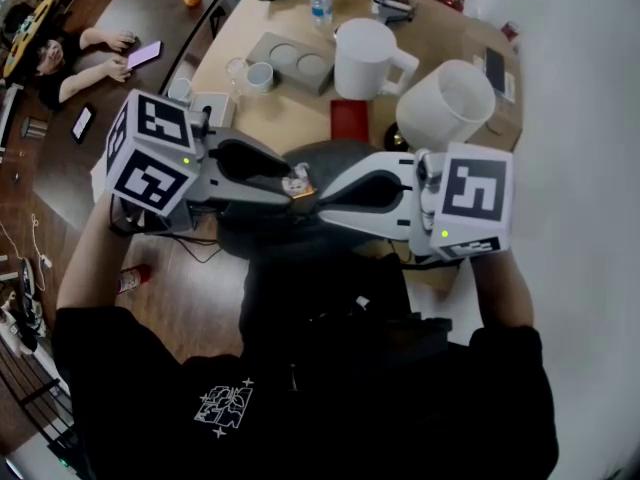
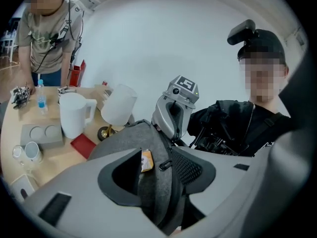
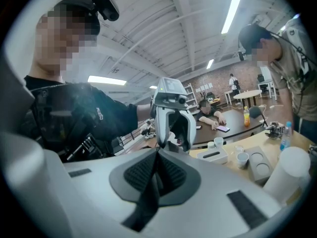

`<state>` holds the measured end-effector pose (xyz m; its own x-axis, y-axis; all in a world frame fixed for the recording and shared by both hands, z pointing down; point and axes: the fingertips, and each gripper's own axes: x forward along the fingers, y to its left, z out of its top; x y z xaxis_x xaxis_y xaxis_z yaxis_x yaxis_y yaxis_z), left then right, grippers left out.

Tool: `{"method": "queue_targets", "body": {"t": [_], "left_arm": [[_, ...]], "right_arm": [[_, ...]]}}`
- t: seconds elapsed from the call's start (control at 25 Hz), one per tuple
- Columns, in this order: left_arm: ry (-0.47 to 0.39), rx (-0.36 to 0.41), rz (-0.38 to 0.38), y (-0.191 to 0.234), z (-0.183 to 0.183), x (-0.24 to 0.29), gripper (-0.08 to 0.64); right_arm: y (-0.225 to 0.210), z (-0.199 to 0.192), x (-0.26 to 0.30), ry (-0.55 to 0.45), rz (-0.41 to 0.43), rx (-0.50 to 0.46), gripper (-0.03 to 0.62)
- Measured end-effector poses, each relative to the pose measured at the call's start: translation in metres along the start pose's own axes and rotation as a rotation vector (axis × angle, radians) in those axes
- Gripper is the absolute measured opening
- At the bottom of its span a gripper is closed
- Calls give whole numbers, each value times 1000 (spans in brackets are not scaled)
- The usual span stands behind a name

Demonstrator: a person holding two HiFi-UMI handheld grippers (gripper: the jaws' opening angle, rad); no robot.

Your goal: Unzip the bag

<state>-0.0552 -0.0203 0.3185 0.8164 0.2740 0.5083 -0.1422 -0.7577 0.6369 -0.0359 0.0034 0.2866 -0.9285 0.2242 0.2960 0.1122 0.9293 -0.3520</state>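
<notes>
While the gray bag [image 1: 335, 156] is held up between both tools at the near edge of the desk [image 1: 290, 108], the right tongs [image 3: 158, 155] are clenched on a dark strap [image 3: 148, 192], probably to anchor that end. The left tongs [image 2: 153, 155] straddle the bag's ridge, pads against the fabric, right beside the zipper pull [image 2: 163, 166] and a small orange tag [image 2: 146, 161]. My read: 1 side braces and the other lines up on the pull, with the zipper looking shut.
</notes>
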Motion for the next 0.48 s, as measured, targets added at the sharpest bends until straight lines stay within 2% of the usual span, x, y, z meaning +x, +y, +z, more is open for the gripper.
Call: {"method": "queue_targets", "body": {"t": [0.12, 0.24, 0.48], "left_arm": [[19, 30, -47, -13, -3, 2, 190], [65, 79, -35, -20, -11, 3, 190], [84, 10, -27, -11, -17, 10, 190]], "right_arm": [[2, -1, -1, 16, 7, -1, 29], [1, -1, 0, 14, 6, 1, 29], [1, -2, -1, 15, 6, 3, 29]]}}
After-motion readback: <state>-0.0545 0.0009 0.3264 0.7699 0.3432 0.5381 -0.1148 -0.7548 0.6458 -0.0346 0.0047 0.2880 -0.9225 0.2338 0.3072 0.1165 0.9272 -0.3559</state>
